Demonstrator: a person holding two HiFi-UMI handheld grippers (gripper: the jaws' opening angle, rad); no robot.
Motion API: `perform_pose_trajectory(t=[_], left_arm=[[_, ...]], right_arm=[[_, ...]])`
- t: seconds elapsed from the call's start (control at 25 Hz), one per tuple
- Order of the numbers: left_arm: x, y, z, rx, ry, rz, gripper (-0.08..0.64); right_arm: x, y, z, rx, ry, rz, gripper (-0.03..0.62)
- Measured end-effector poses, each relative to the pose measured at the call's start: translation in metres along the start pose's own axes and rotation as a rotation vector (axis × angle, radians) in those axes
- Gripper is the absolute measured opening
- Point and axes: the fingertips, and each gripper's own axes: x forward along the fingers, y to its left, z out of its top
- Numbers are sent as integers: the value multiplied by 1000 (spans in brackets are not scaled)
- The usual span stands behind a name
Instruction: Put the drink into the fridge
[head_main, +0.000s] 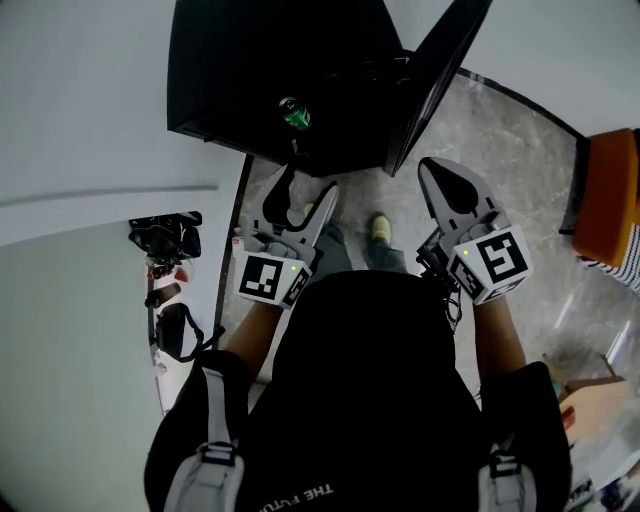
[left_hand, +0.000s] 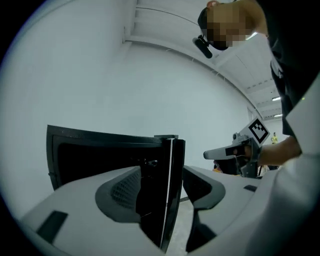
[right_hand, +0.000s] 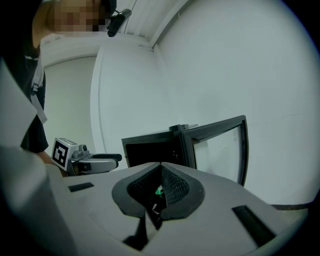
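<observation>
Can (head_main: 294, 113) inside open fridge (head_main: 230, 70), upper middle of frame.
Left gripper (head_main: 308, 185) jaws partly apart, holding nothing; right gripper (head_main: 432, 170) jaws closed together, empty.

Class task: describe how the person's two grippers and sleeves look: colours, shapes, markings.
Both the left gripper and right gripper have light grey tapering jaws with dark textured pads. Each carries a white cube printed with black square markers. A black cable trails from the right one. The person wears black short sleeves.
</observation>
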Motion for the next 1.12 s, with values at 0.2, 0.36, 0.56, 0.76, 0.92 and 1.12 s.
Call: perform_pose_trajectory(t=[0.2,0.36,0.56,0.76,0.92,1.12], left_arm=[[-17,6,4,-3,-1,57,82],[-28,9,10,-16,-8,63,14],[-36,12,15,-37,-16,41,12],[-51,14,14,-40,-22,18,12],[-71,6,15,-42,-34,-10,12],[-105,3,15,-19,-42,-3,12]], right_arm=[[10,6,-2,9,0,51,14],[13,14,-2,28,-8,82,14],[15,24,-4,37,6,75,14],[9,37,-4,-19,17,31,14],[1,61,-4,-41,37,-9,14],[-9,93,-12,-46,25,8,14]])
